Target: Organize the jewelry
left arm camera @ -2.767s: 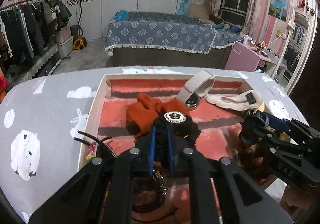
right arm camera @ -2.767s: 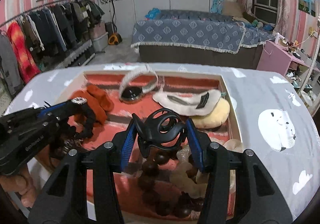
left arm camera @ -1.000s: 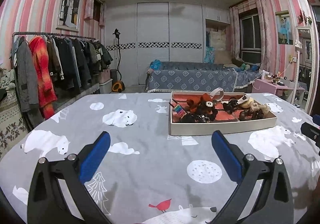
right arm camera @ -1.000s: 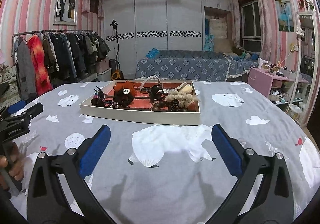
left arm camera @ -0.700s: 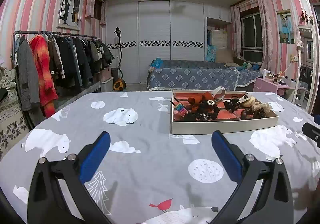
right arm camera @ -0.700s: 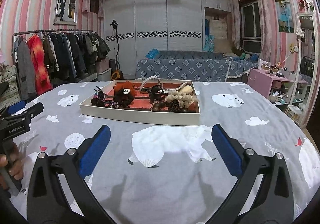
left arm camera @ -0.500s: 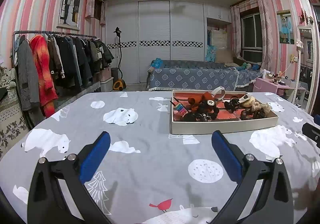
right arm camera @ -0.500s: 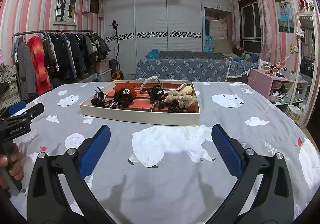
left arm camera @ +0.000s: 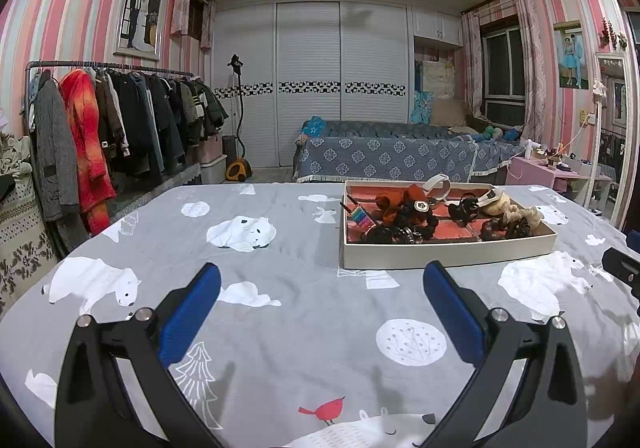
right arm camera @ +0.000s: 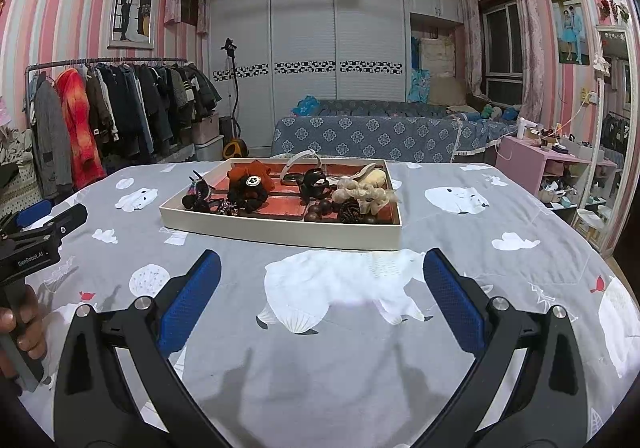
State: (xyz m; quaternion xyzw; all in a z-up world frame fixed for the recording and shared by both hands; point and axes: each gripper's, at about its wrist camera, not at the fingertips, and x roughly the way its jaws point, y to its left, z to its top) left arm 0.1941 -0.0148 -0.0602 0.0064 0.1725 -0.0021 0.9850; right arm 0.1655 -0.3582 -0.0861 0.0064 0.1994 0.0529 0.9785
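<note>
Sitting mid-frame on the bear-print cloth (left arm camera: 280, 312), the jewelry tray (right arm camera: 280, 226) now holds the black hair claw (right arm camera: 314, 180) and scrunchie (right arm camera: 250, 188); both grippers, left (left arm camera: 320, 304) and right (right arm camera: 320, 288), have pulled back, spread and empty, suggesting sorting is finished.

Items in the tray (right arm camera: 280, 228) overlap; pieces behind the black scrunchie (right arm camera: 248, 190) and cream hair tie (right arm camera: 366, 190) are partly covered, and the small dark objects at the front are too small to identify. The tray's near wall hides its floor along that side. In the right wrist view the left gripper (right arm camera: 52, 224) is cut by the frame edge, its fingertips out of sight. The hand (right arm camera: 22, 328) on its handle shows only fingers.
</note>
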